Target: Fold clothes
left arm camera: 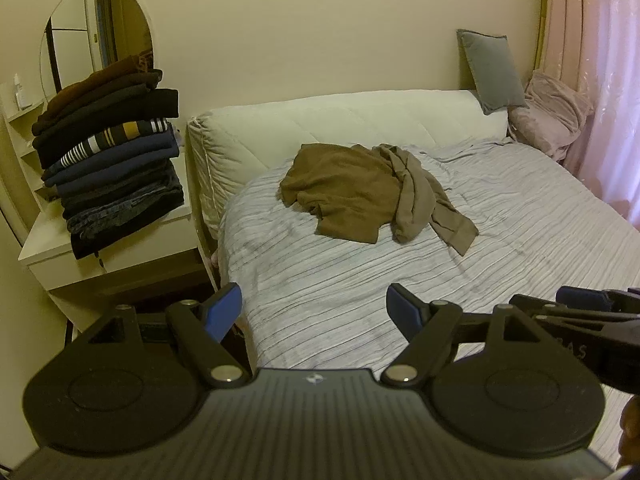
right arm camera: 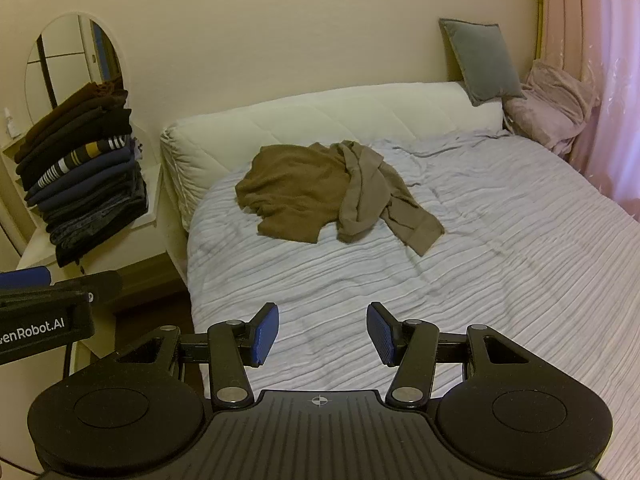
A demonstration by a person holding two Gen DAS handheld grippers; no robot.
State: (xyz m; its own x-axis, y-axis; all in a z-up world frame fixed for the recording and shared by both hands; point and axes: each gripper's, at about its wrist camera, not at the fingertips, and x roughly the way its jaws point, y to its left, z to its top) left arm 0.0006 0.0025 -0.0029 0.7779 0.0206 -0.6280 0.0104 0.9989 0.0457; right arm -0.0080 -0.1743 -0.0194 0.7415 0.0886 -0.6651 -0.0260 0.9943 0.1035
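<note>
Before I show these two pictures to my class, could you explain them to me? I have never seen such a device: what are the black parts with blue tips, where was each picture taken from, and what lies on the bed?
A person holds a hand tool in each hand; each ends in a two-fingered claw with blue pads and carries a camera looking forward along its fingers. One picture comes from the left claw, the other from the right claw. Both claws are open and hold nothing. Each camera also catches the other tool at its edge.

Ahead is a bed with a striped cover. On it lies a crumpled brown garment, not yet folded, one sleeve trailing toward the camera. A grey cushion leans on the wall. Beside the bed, a stack of folded clothes stands on a dressing table with a round mirror.
</note>
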